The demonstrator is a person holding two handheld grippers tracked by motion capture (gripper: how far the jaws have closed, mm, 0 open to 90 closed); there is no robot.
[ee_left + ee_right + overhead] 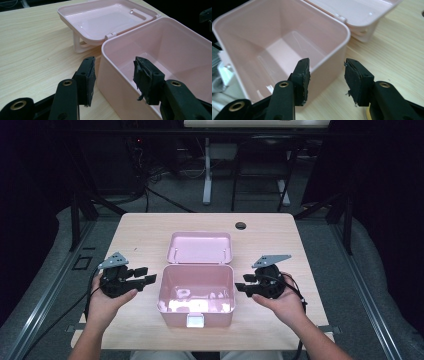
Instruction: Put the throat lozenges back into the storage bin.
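Progress looks early or between steps: the pink plastic box (196, 292) sits near the middle of the wooden table (135, 227), its hinged lid (200, 247) thrown fully back and resting behind it, and the inside appears empty, so opening seems done while any filling or closing is, by my reading, still ahead. The left gripper (143, 275) hangs just off the box's left wall and the right gripper (243, 284) just off its right wall, each pointing inward at the box. Both have their jaws apart with nothing pinched; in the left gripper view the box's near corner rim (106, 46) stands in the gap between the pads without either pad pressing on it, and in the right gripper view the corner of the box (345, 33) likewise lies between the parted pads, untouched. The high view gives what the close ones cannot: both hands at once, the white latch (195, 320) on the front wall, and a dark round hole (240, 225) in the tabletop beyond the lid. The left gripper view adds the lid's handle (78, 45) propping it off the table, and the worn, frayed pad (142, 76) on one jaw. The right gripper view looks deepest into the box, down to its glossy bare floor (287, 53).
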